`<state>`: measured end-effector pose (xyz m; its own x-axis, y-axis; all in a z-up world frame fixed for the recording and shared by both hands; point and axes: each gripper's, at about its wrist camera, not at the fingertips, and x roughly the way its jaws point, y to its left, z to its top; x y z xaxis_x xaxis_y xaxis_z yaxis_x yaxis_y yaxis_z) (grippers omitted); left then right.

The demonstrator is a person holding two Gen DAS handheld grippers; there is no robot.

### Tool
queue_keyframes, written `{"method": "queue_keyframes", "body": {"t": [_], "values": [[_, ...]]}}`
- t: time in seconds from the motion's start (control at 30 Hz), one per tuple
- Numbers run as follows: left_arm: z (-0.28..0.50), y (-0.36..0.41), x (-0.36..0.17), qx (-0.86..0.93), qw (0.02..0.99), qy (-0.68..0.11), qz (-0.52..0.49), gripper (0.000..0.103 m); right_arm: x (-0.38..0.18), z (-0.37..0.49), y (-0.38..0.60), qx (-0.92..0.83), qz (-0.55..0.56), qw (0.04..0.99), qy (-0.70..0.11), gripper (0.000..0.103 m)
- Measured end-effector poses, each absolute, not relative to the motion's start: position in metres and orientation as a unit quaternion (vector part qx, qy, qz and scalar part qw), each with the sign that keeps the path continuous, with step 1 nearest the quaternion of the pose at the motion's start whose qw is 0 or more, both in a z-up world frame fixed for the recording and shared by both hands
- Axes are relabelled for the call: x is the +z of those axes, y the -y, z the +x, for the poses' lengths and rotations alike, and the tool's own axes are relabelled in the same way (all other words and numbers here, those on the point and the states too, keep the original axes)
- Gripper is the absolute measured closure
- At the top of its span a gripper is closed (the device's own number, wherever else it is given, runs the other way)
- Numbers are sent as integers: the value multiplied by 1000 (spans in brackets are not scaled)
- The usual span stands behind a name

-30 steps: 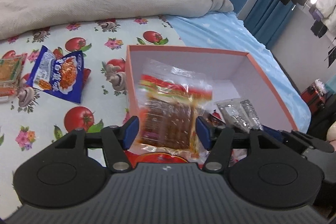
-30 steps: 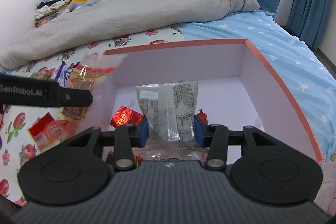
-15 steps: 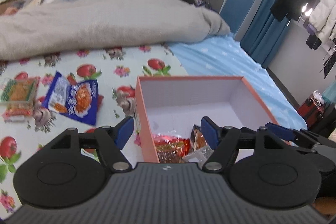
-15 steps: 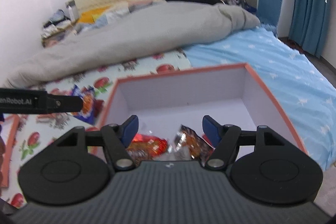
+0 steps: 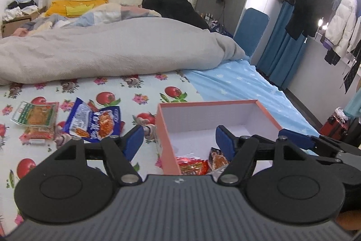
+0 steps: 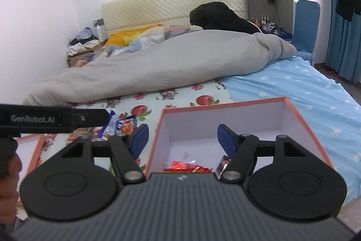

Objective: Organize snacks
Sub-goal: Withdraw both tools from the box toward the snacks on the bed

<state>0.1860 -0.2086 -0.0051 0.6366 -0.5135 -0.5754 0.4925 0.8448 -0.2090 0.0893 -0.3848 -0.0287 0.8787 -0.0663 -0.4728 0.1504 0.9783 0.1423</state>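
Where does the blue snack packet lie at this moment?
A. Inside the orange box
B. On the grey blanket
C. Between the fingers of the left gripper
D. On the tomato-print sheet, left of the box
D: the blue snack packet lies flat on the tomato-print sheet, outside the left wall of the orange box, and neither gripper touches it.

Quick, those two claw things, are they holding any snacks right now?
Left gripper: open, holding nothing, above the orange box.
Right gripper: open, jaws have just been opening, nothing between them.

"genrobot.ai" is printed on the left claw [image 6: 94, 120] arm.
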Motion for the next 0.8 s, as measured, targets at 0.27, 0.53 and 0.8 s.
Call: {"method": "queue_keyframes", "body": {"t": [0.27, 0.53, 0.8], "values": [[172, 175, -6, -255, 916, -309, -18, 28, -25, 78, 360, -38, 84, 971, -219, 34], [158, 144, -10, -237, 923, -301, -23, 28, -23, 65, 336, -22, 88, 975, -205, 34], [142, 115, -19, -222, 929, -297, -21, 28, -28, 55, 312, -11, 84, 976, -201, 34]]}}
